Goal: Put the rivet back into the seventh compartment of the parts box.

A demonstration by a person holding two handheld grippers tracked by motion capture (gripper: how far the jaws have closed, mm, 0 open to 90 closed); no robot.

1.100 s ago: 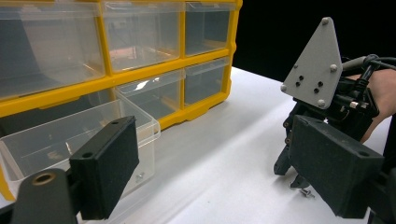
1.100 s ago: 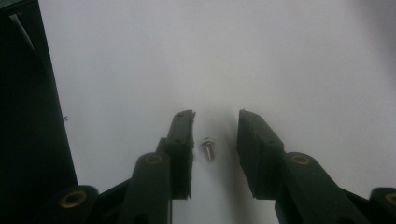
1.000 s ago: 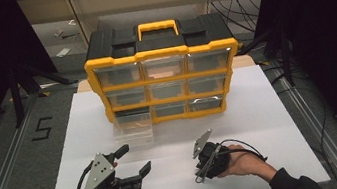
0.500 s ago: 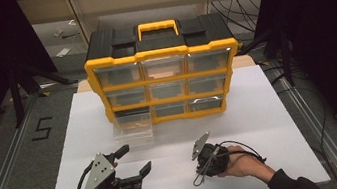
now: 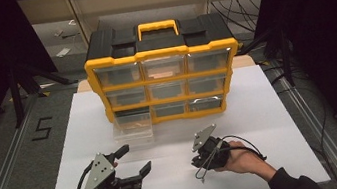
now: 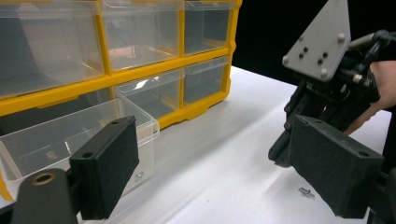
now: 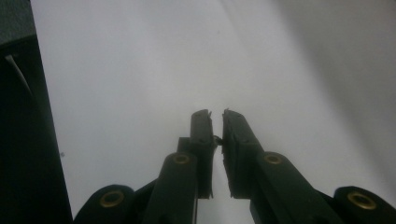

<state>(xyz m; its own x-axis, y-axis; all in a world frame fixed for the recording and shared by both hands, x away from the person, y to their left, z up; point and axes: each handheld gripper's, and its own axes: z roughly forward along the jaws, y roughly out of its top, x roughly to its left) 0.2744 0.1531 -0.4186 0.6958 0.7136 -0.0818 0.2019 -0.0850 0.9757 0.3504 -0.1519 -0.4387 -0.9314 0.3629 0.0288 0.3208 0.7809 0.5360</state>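
A yellow and black organizer with clear drawers stands at the back of the white board. Its bottom-left drawer is pulled out; the left gripper view shows the drawer close by. My left gripper rests low at the front left, open with nothing between its pads. My right gripper points down at the board at front centre. Its jaws are shut, with a tiny dark piece that looks like a small screw pinched between them. Another small screw lies on the board beside the right gripper.
The board's front edge runs just behind both hands. Grey floor with metal rails flanks the board, and a "5" mark sits on the left. Dark stands and cables rise at both sides behind the organizer.
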